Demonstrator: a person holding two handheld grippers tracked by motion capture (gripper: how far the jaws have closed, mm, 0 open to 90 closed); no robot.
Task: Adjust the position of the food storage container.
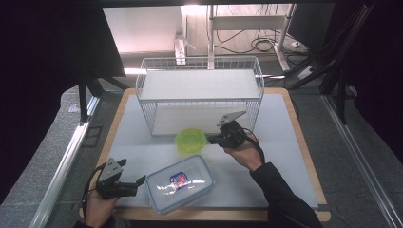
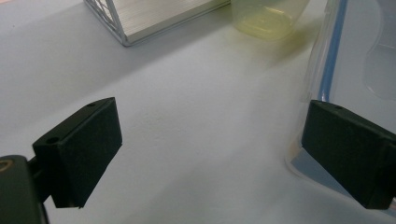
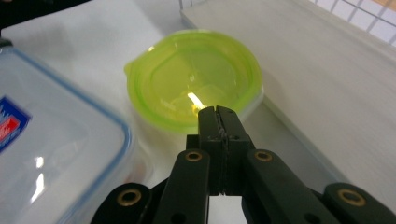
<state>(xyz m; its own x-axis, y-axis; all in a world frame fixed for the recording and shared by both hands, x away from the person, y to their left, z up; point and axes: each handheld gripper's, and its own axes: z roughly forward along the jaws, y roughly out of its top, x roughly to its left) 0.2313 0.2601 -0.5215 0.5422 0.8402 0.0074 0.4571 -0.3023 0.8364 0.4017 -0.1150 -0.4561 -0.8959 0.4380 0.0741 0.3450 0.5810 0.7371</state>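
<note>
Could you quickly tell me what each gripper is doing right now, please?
Left gripper: open, holding nothing, beside the clear container.
Right gripper: closed on the green lid rim.

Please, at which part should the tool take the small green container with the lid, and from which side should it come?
Best at the protruding lid rim. The green container is round and low, and its lid overhangs all round. The wire basket stands right behind it and the clear box lies in front, so come level from its open right side, where the right tool is, jaws above and below the rim.
</note>
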